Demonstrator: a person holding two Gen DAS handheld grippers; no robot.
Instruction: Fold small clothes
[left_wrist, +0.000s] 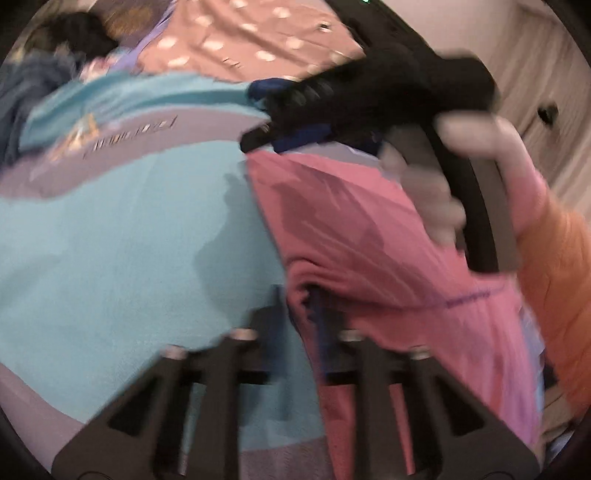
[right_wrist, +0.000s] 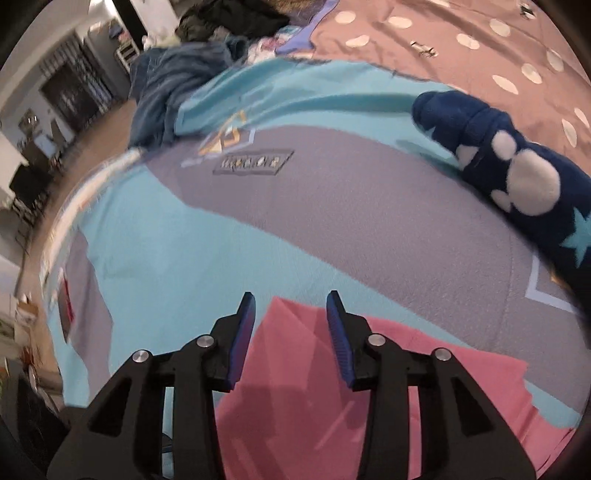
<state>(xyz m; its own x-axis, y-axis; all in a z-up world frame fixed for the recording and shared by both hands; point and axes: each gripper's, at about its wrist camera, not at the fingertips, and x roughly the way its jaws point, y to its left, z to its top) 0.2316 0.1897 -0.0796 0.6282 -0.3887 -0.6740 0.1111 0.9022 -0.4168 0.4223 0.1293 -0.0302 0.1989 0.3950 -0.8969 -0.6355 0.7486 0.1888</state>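
Pink garment (right_wrist: 424, 373), flat, creased, edge seemingly bunched, blurred

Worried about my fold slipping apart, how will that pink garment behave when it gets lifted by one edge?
The pink garment probably drapes limply: it bunches into soft folds at the left gripper. It looks thin and light. It may drag on the fleecy blanket rather than slide.

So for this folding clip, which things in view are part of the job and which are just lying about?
Part of the job:
- pink garment, spread on the blanket
- left gripper, shut on a bunched edge of it
- right gripper, open above it

Lying about:
- teal and grey blanket underneath
- navy star-print fleece
- dotted bedsheet
- dark clothes pile
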